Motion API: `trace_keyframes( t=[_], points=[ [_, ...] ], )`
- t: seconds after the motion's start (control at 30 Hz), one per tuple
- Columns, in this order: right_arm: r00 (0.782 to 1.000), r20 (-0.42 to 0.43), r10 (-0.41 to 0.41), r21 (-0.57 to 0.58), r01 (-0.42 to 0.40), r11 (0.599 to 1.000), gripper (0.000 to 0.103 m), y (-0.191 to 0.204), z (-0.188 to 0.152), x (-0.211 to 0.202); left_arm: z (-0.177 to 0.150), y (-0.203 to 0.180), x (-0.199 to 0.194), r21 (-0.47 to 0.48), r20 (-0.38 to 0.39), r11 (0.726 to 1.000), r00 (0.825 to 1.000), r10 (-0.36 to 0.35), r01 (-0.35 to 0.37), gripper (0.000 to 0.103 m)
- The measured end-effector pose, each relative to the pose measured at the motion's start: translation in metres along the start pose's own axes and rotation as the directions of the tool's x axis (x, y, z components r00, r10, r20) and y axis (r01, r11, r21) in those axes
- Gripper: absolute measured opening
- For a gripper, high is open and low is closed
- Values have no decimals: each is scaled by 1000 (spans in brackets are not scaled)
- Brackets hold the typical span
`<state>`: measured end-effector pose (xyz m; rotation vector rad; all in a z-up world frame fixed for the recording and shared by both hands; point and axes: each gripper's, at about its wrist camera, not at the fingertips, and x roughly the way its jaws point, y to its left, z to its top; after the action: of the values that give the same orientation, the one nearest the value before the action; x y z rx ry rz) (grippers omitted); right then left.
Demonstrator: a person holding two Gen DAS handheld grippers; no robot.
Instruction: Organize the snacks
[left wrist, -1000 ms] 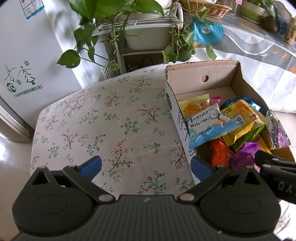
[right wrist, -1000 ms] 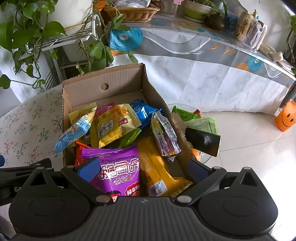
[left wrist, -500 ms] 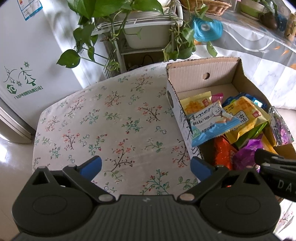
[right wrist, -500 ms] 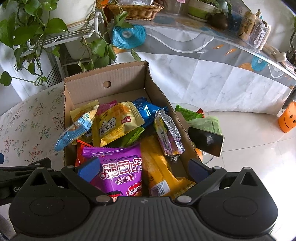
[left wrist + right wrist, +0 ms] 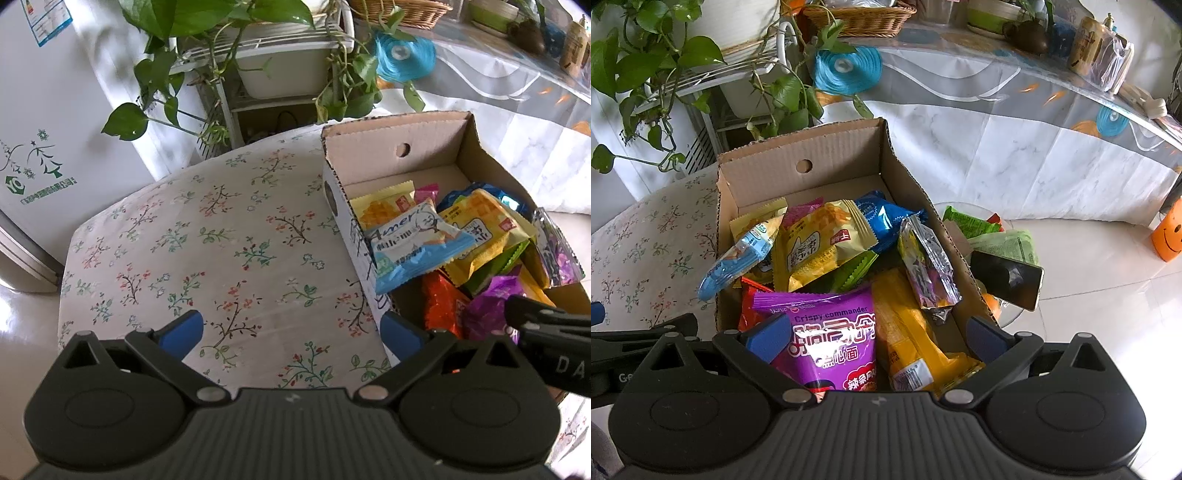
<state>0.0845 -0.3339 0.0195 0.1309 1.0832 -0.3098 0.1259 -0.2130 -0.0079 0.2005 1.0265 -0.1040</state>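
Note:
A cardboard box [image 5: 827,166] full of snack packets stands on the floral tablecloth [image 5: 229,236]; it also shows in the left wrist view [image 5: 391,155]. A purple packet [image 5: 834,332] lies at the box's near end, beside a long yellow packet [image 5: 908,332]. A yellow packet [image 5: 823,243], a light blue packet [image 5: 417,243] and a silver-purple packet [image 5: 927,258] lie on top. My right gripper [image 5: 879,336] is open above the purple packet. My left gripper [image 5: 291,328] is open and empty over the cloth, left of the box.
A potted vine on a white rack [image 5: 280,62] stands behind the table. A white fridge [image 5: 44,122] is at the left. Right of the box, a glass stand [image 5: 1008,314] holds a phone [image 5: 1008,277] and green packets. A covered table [image 5: 1015,122] stands behind.
Both grippers have drawn back and up a little, so the box looks slightly farther off. Both grippers stay open and no packet has moved.

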Motion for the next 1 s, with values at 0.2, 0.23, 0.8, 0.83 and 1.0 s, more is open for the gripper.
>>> trace_keyframes(
  t=[0.2, 0.23, 0.8, 0.83, 1.0],
  points=[
    [1000, 0, 5, 1, -5, 1000, 103, -2, -1, 0, -1, -4, 1, 15, 1, 1000, 1000, 1, -1, 101],
    [1000, -1, 6, 2, -6, 1000, 103, -3, -1, 1, -1, -3, 1, 16, 0, 1000, 1000, 0, 0, 101],
    [1000, -20, 2, 7, -2, 1000, 103, -8, -2, 1, -4, -14, 5, 47, 2, 999, 1000, 19, -19, 101],
    [1000, -20, 1, 6, -1, 1000, 103, -8, -2, 1, -4, -14, 5, 47, 3, 999, 1000, 20, -20, 101],
    [1000, -19, -1, 3, 1, 1000, 103, -9, -3, 1, -5, -14, 5, 49, 5, 999, 1000, 21, -21, 101]
  ],
)
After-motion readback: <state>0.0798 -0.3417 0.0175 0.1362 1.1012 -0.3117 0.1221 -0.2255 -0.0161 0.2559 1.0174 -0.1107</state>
